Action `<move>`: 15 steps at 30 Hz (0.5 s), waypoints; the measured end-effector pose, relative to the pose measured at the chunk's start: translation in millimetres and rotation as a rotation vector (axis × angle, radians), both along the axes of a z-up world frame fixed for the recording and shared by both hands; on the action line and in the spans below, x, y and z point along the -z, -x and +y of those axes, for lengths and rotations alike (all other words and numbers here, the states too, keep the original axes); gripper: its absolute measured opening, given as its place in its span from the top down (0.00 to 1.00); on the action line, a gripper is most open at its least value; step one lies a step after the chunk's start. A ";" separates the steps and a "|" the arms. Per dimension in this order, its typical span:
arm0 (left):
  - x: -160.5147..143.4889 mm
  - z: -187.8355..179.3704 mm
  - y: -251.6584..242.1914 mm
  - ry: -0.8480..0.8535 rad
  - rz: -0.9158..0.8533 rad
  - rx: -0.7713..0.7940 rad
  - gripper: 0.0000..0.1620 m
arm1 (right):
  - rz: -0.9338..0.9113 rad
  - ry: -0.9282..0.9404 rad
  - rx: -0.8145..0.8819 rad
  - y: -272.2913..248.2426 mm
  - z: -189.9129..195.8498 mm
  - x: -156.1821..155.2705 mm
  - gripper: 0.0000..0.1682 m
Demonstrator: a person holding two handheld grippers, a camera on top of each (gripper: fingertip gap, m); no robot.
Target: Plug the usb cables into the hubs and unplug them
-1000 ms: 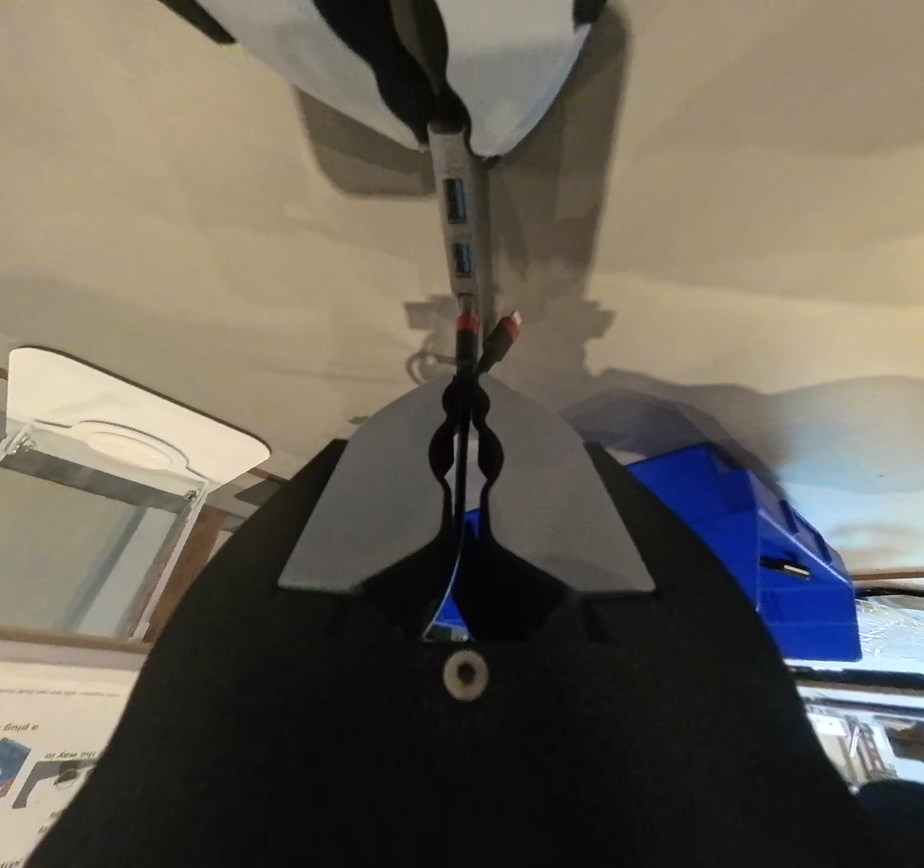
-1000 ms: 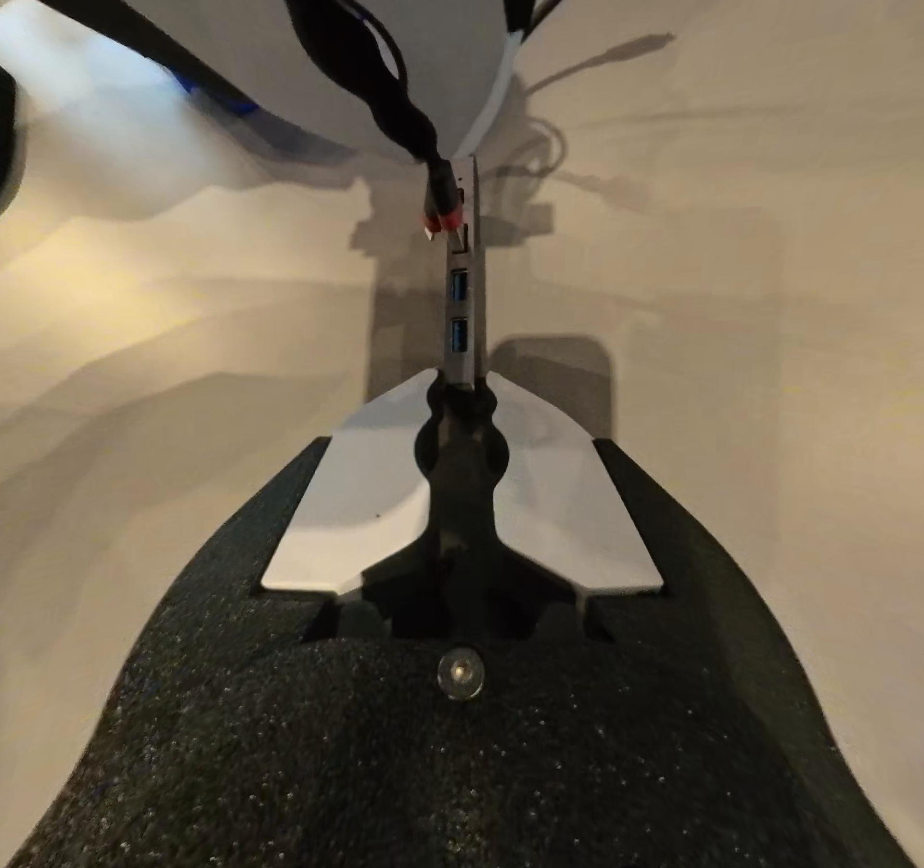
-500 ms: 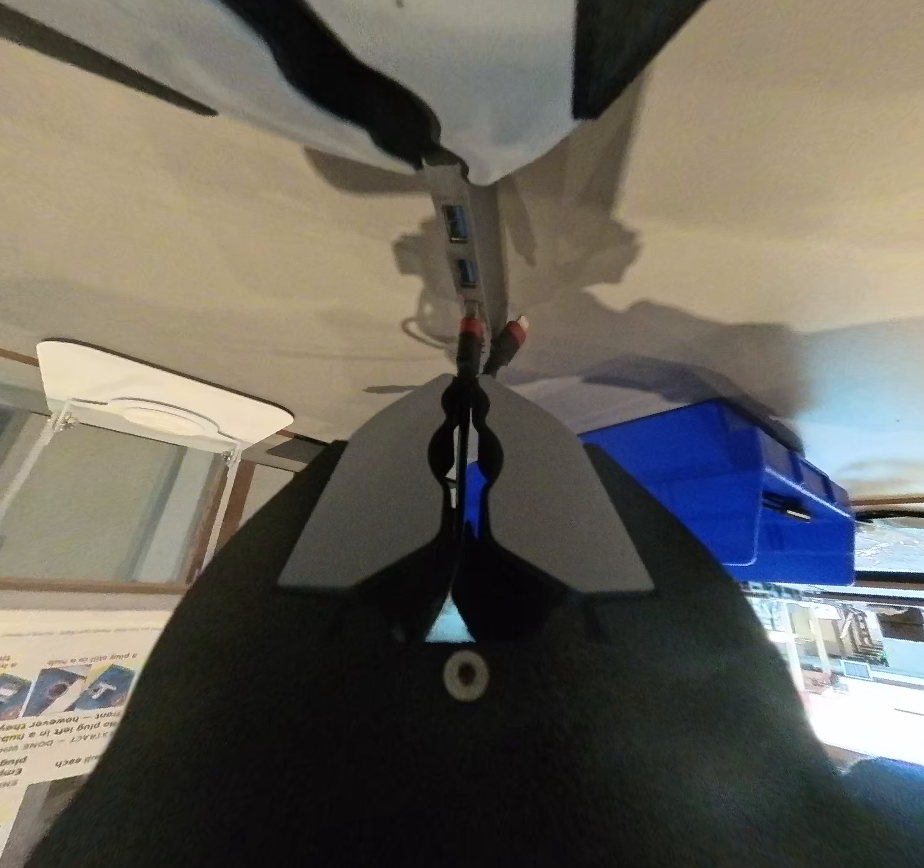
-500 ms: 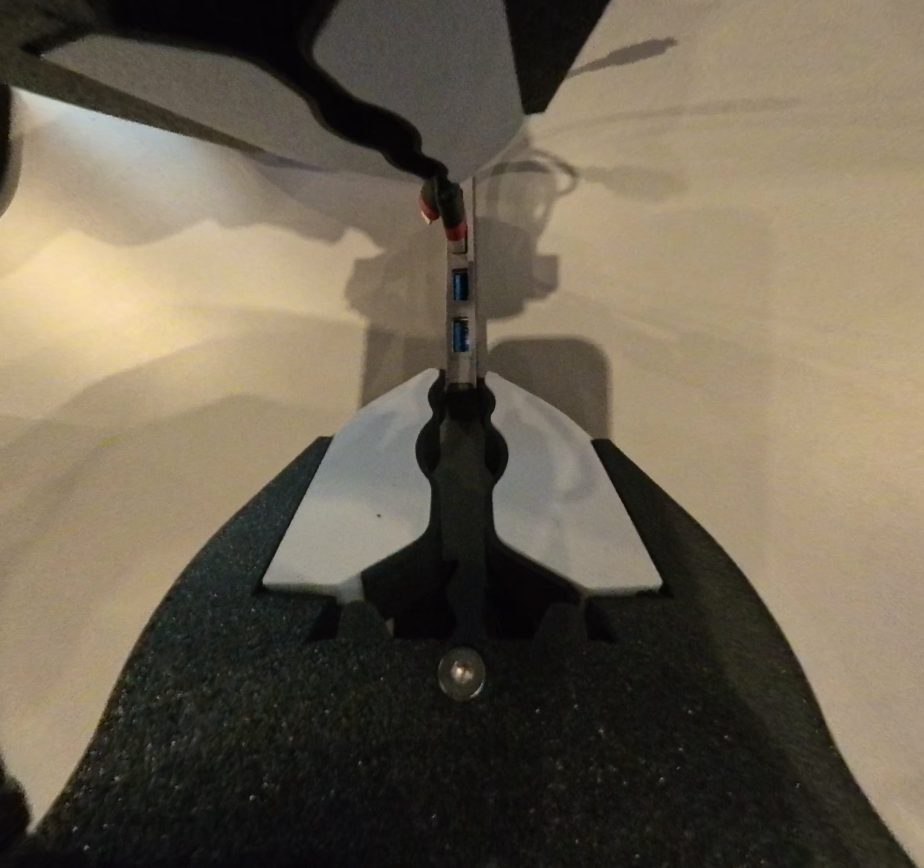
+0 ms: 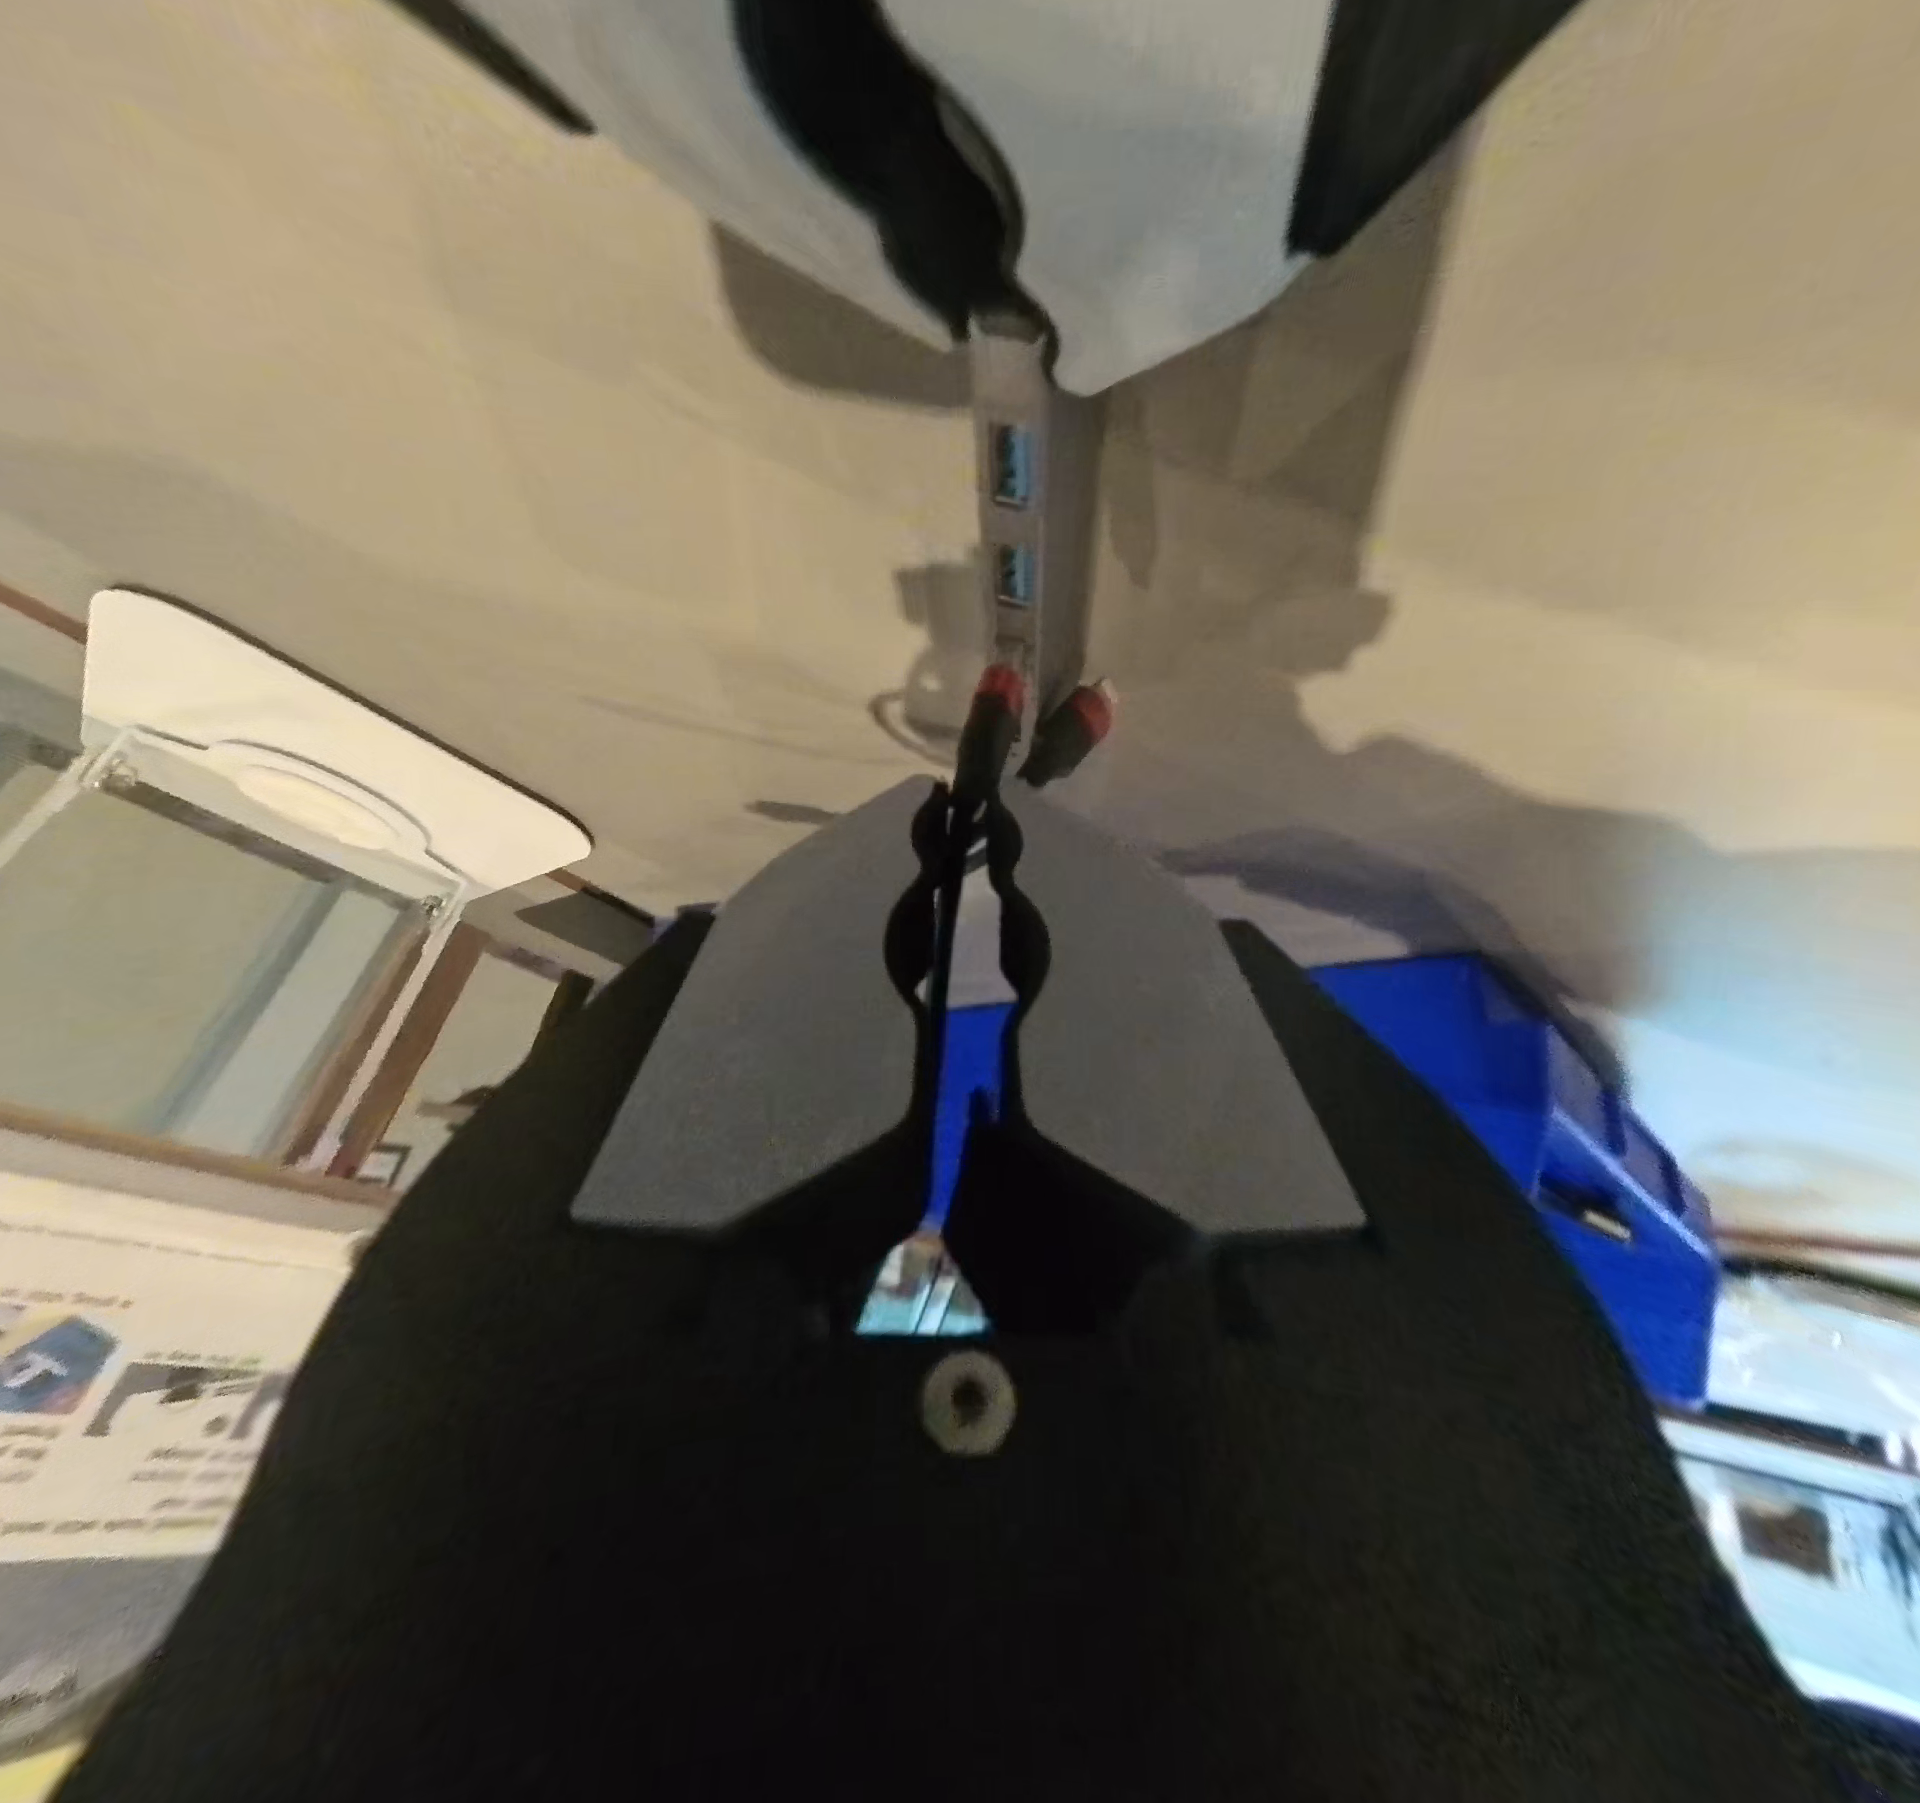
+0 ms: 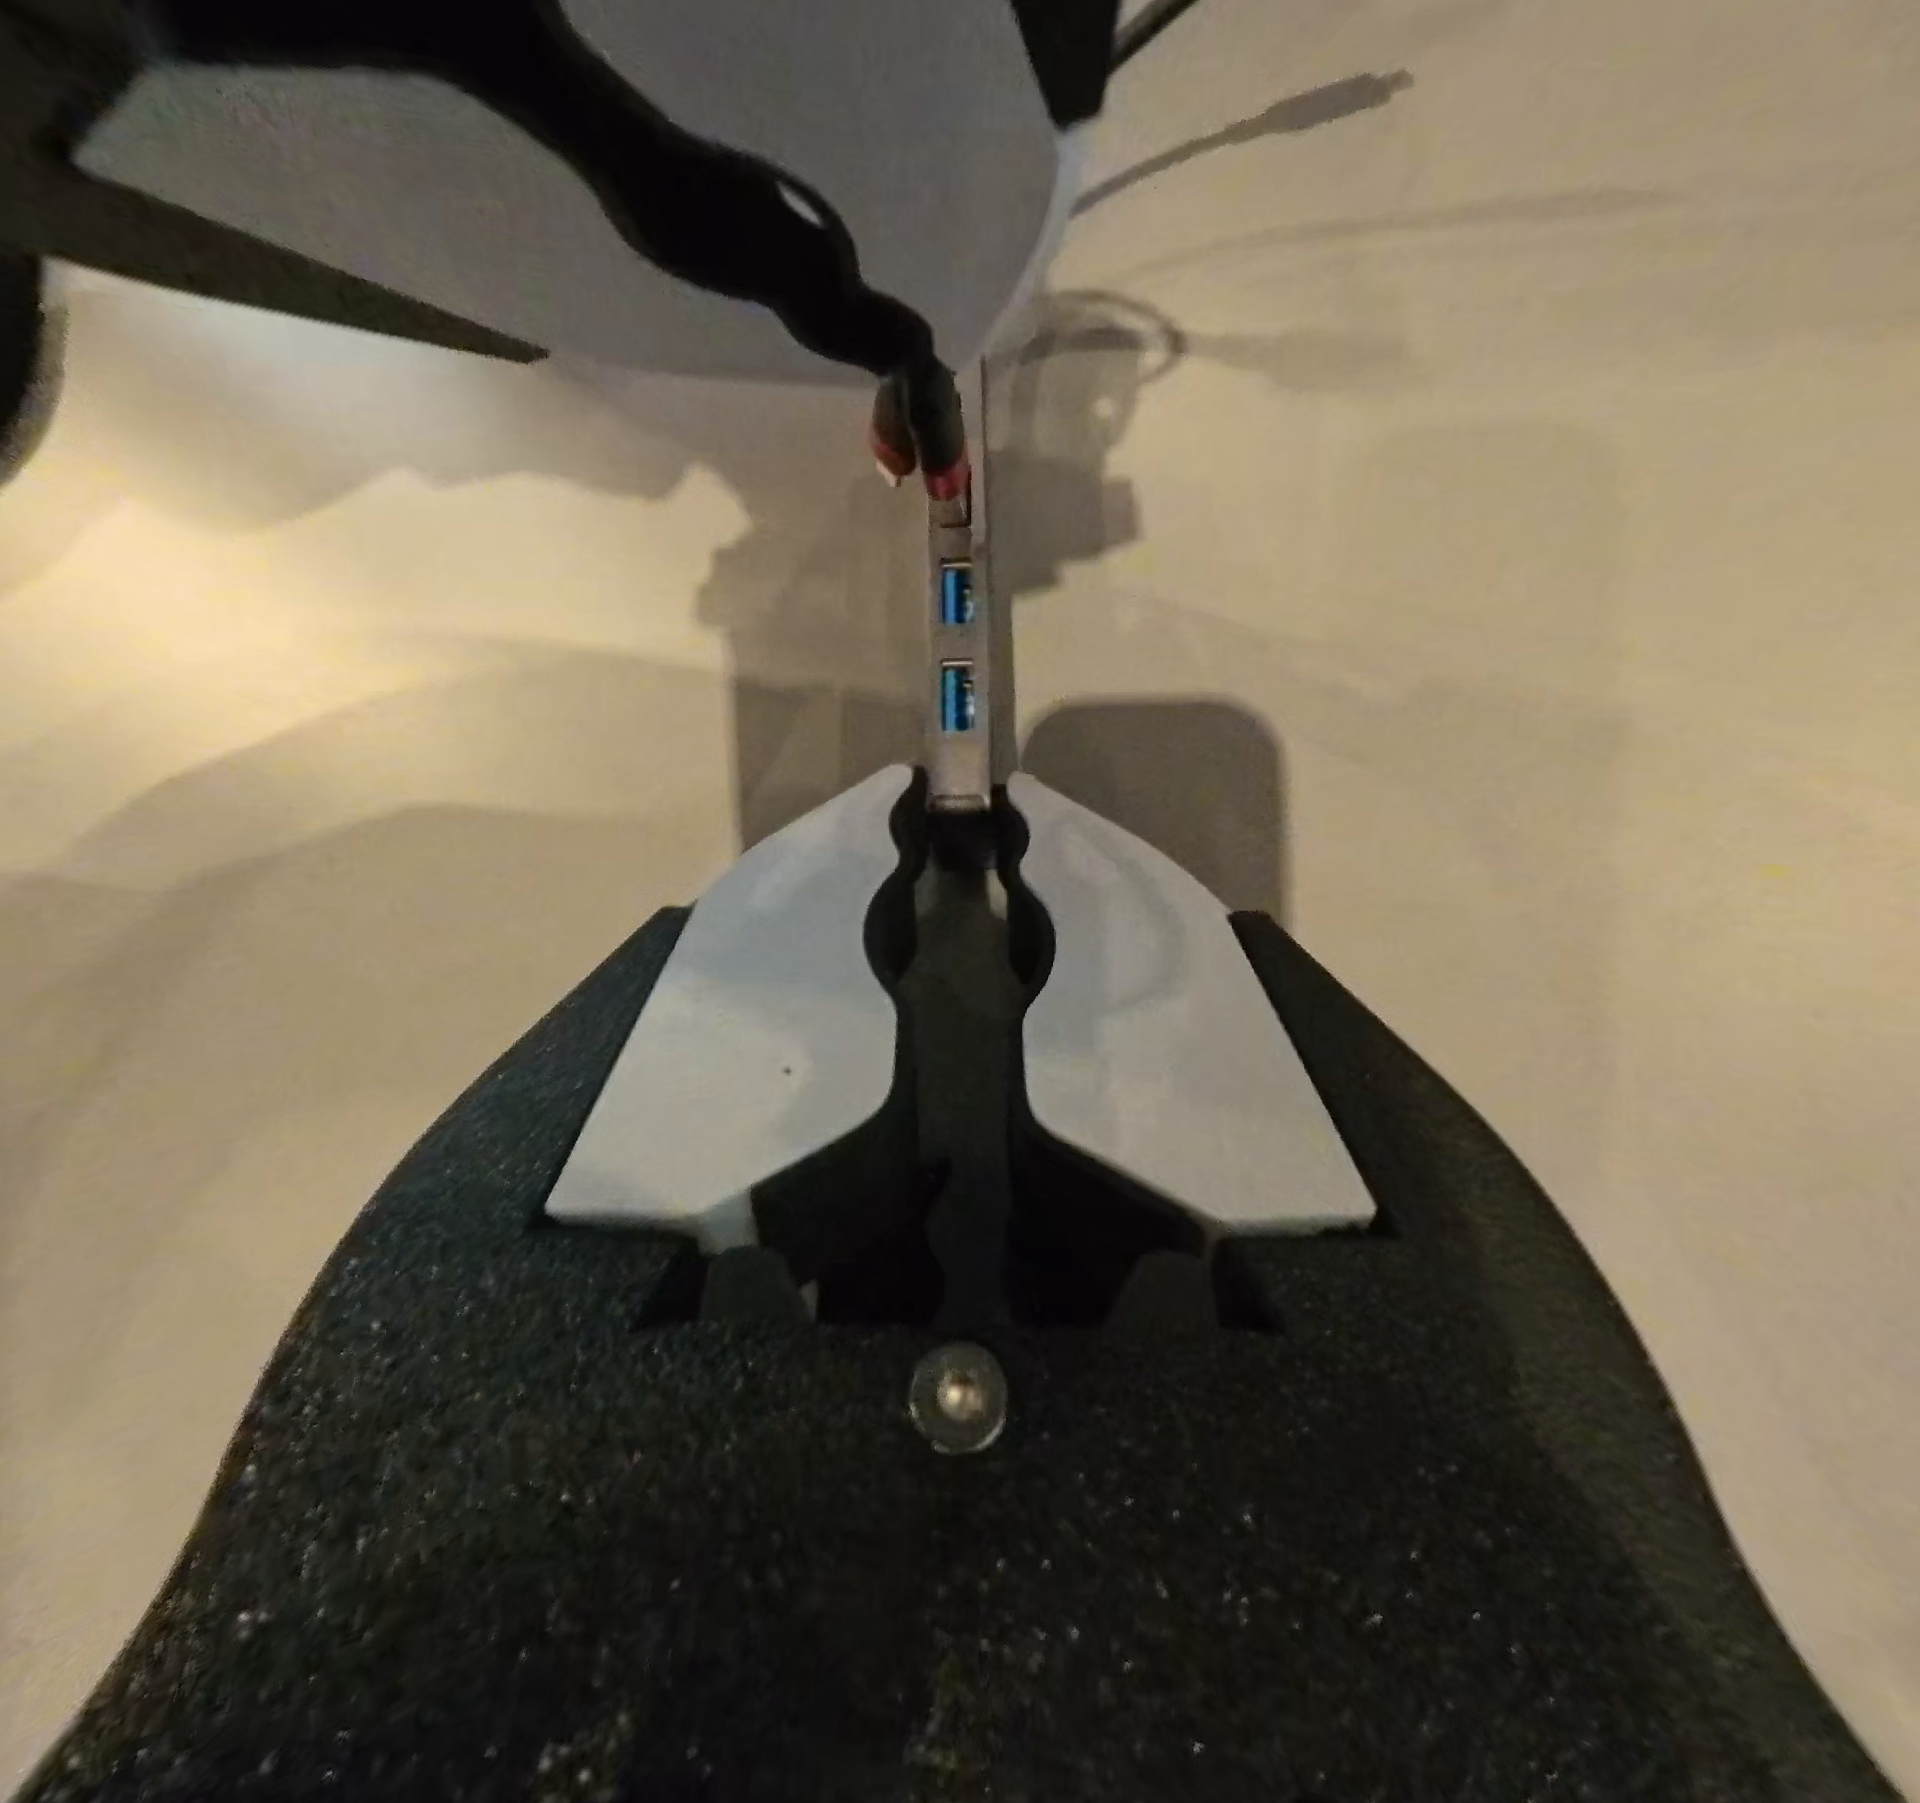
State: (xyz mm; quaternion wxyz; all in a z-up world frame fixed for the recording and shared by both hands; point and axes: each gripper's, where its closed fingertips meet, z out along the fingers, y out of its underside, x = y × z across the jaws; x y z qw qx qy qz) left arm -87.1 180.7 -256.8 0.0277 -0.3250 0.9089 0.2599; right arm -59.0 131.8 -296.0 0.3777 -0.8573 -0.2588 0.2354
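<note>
Where half a second back the red-collared plug (image 5: pixel 1000 714) sat at the hub (image 6: pixel 964 652), it now looks a shade further in, so insertion seems nearly done; left gripper (image 5: pixel 968 818) clamps the cable, right gripper (image 6: pixel 961 797) clamps the hub above the counter (image 6: pixel 1558 610)

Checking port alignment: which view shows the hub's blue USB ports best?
The right wrist view: both blue USB ports on the hub are sharp and well lit. The left wrist view shows the same ports blurred and dimmer.
</note>
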 end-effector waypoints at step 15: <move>-43.4 -9.0 8.3 0.191 -0.734 -0.116 0.68 | -0.109 -0.124 -0.018 5.6 1.5 -7.1 0.93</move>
